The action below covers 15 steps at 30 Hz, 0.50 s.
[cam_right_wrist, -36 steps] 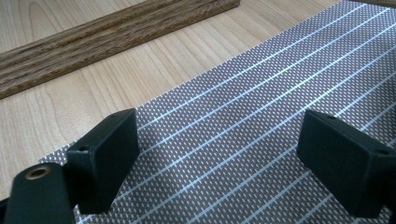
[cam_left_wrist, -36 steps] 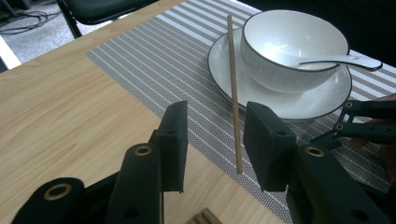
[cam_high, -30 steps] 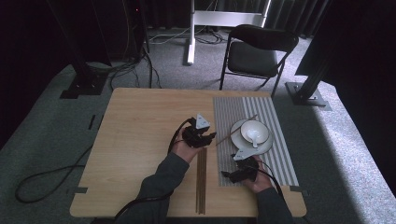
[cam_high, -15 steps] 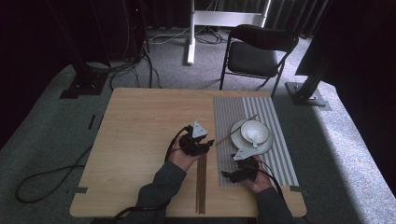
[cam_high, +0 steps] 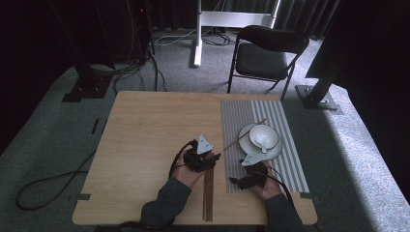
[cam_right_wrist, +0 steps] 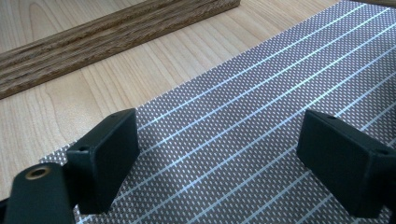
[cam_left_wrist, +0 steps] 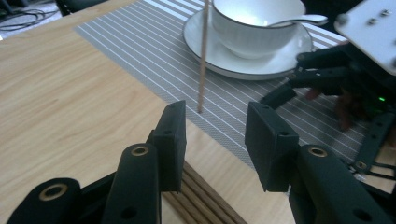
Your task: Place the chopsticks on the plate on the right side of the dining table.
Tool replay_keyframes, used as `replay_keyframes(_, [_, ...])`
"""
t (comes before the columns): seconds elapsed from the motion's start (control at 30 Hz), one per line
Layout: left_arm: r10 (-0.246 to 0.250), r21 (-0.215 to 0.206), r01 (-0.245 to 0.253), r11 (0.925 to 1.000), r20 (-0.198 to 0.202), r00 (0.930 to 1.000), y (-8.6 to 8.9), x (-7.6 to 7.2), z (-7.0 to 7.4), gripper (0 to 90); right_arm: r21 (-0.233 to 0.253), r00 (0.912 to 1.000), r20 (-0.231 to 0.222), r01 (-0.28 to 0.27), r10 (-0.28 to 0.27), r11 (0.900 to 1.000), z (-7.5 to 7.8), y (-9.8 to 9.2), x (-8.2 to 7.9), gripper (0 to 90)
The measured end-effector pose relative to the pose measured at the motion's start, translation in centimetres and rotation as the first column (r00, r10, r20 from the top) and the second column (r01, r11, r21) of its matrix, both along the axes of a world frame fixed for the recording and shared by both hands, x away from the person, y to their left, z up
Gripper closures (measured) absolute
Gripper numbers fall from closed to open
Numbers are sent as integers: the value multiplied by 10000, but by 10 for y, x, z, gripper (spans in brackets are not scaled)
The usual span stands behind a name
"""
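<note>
A light wooden table [cam_high: 145, 135] carries a grey striped placemat [cam_high: 285, 130] on its right half, reaching from the far edge most of the way to the near edge. A bundle of dark wooden chopsticks [cam_high: 208, 198] lies straight on the bare wood just left of the placemat, running toward the near edge.

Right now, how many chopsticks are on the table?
At least 3, the bundle may hold more: one lone chopstick leans on the saucer rim across the mat; the dark bundle under the left gripper lies on bare wood, count unclear.
</note>
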<state>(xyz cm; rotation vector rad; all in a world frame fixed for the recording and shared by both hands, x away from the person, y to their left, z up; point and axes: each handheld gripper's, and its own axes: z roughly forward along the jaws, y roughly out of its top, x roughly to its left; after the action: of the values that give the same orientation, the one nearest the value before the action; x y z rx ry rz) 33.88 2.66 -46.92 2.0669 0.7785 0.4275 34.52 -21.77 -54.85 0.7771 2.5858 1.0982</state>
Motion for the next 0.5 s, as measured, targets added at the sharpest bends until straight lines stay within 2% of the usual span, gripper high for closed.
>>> replay_keyframes(0.13, [-147, 176, 149, 9997, -93, 9998, -1, -5, -1, 586, 1, 10000, -6, 3, -3, 10000, 0, 0, 0, 118])
replay_keyframes(0.2, [-207, 143, 211, 9997, -279, 9994, -1, -6, -2, 585, 1, 10000, -5, 2, -2, 10000, 0, 0, 0, 119])
replay_keyframes(0.33, [-304, 286, 313, 9991, -302, 9991, -2, -10, -4, 585, 2, 10000, -4, 3, -3, 10000, 0, 0, 0, 119])
replay_keyframes(0.5, [-198, 467, 220, 9987, -478, 9987, 1, -18, -7, 585, 5, 10000, -1, 3, -3, 10000, 0, 0, 0, 119])
